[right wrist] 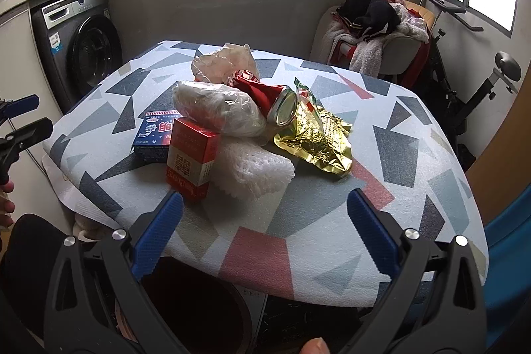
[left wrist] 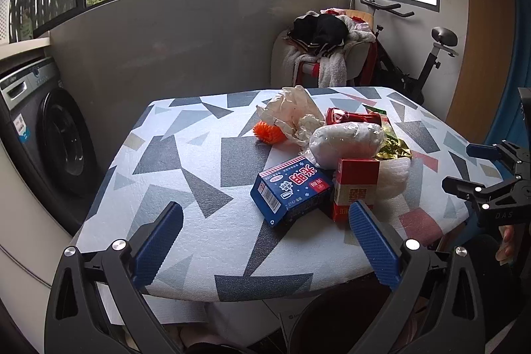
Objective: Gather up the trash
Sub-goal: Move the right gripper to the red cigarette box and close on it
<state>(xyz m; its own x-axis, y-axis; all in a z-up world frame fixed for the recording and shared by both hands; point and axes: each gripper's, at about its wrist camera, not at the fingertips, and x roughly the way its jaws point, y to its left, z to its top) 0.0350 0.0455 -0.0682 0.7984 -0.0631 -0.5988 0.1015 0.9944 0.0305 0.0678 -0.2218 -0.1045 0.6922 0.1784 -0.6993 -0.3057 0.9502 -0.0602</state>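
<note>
Trash lies in a heap on the patterned table (left wrist: pixel 186 175) (right wrist: pixel 332 241). The heap holds a blue carton (left wrist: pixel 290 193) (right wrist: pixel 154 135), a red box (left wrist: pixel 355 188) (right wrist: pixel 192 161), a crushed red can (left wrist: pixel 351 117) (right wrist: pixel 265 97), a clear bag of white stuff (left wrist: pixel 346 143) (right wrist: pixel 215 113), a gold wrapper (right wrist: pixel 315 141) (left wrist: pixel 395 145), white foam wrap (right wrist: pixel 255 171) (left wrist: pixel 393 176), crumpled paper (left wrist: pixel 292 111) (right wrist: pixel 222 63) and an orange spiky ball (left wrist: pixel 268 133). My left gripper (left wrist: pixel 265 241) is open at the near edge, short of the blue carton. My right gripper (right wrist: pixel 265 233) (left wrist: pixel 481 168) is open just before the foam wrap.
A dark round bin (right wrist: pixel 195 311) (left wrist: pixel 341 324) sits under the table's near edge. A washing machine (left wrist: pixel 49 135) (right wrist: pixel 83 45) stands left. A chair piled with clothes (left wrist: pixel 328 48) (right wrist: pixel 375 25) and an exercise bike (left wrist: pixel 428 62) (right wrist: pixel 481 82) stand behind the table.
</note>
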